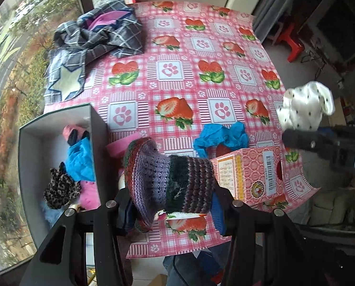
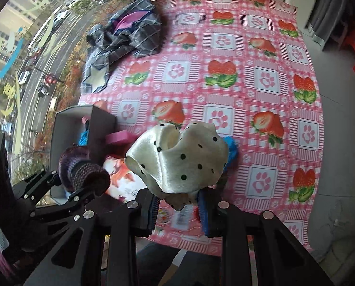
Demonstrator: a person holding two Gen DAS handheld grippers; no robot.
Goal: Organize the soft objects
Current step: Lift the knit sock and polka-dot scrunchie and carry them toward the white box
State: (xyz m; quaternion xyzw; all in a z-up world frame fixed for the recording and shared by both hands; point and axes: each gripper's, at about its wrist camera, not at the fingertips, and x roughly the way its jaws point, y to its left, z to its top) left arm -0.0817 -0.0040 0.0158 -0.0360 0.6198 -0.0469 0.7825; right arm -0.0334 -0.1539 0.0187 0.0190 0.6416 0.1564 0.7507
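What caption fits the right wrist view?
Right gripper lifts a cream polka-dot satin scrunchie above the pink strawberry-print tablecloth.

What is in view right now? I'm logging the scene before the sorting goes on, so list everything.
Knitted piece: one, striped purple, green and red, in the left gripper.
Satin scrunchie: one, cream with black dots, in the right gripper.
Grey box: one, left table edge, holding blue, pink and leopard-print soft items.
Blue cloth: one, behind the pink carton.
Pink carton: one, near table edge.
Plaid clothes: a heap, grey-blue, far left corner.
Tablecloth: one, pink, strawberries and paws.
Left gripper: black, closed.
Right gripper: black, closed.
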